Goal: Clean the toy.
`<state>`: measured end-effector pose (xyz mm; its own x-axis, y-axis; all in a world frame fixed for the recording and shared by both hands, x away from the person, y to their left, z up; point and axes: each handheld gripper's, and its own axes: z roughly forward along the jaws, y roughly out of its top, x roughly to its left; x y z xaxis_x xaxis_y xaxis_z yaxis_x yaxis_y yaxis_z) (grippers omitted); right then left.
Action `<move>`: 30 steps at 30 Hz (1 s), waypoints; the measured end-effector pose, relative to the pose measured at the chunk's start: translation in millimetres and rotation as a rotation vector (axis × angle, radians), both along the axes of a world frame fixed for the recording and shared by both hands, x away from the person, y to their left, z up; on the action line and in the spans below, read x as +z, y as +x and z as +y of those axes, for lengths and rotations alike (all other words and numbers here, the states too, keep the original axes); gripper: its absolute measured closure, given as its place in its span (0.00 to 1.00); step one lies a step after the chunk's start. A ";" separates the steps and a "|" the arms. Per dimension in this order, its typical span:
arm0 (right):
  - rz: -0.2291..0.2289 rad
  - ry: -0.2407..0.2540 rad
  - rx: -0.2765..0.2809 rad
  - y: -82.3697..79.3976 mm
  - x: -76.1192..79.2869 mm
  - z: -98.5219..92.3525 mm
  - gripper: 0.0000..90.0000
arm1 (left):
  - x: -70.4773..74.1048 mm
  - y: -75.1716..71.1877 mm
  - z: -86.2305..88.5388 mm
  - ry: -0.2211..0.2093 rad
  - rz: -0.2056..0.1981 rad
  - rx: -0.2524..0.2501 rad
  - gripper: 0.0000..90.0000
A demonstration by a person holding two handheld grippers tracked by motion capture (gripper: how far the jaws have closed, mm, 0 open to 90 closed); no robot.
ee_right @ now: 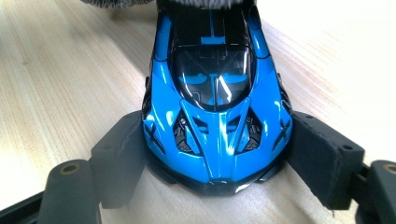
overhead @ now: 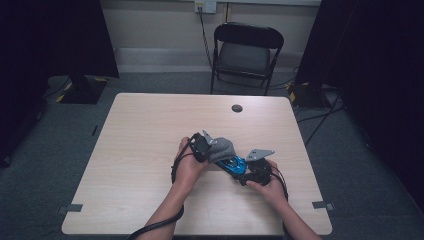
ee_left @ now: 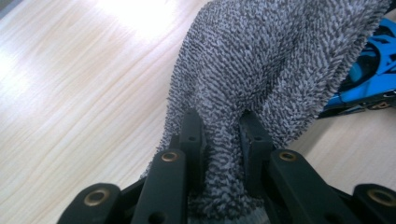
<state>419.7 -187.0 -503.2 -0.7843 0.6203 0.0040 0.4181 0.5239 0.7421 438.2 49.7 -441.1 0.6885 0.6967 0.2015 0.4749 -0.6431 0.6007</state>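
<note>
A blue and black toy car [ee_right: 215, 98] sits on the wooden table [overhead: 150, 130], and my right gripper [ee_right: 217, 149] is shut on it, one pad pressed against each side of its body. A grey fuzzy cloth [ee_left: 271, 70] is pinched between the jaws of my left gripper [ee_left: 223, 140] and drapes over the far end of the car. In the high view the cloth [overhead: 222, 149] lies on the car [overhead: 232, 164] near the table's middle, with the left gripper [overhead: 202, 145] at its left and the right gripper [overhead: 256, 172] at the car's right.
A round grommet [overhead: 237, 108] is set in the table near its far edge. A black folding chair [overhead: 246, 52] stands behind the table. Dark stands and cables sit on the floor at both sides.
</note>
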 end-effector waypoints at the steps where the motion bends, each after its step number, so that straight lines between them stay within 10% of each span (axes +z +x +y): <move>1: 0.000 0.000 0.000 0.0 0.0 0.0 0.26 | -0.1 0.5 0.7 -0.002 -0.002 0.005 0.83; 30: 0.000 0.000 0.000 0.0 0.0 0.0 0.26 | -3.1 8.4 30.2 -0.007 0.013 0.092 0.84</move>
<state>419.6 -187.0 -503.2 -0.7843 0.6204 0.0041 0.4182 0.5237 0.7422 446.6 79.9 -444.2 0.6239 0.7586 0.1877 0.5398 -0.5920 0.5984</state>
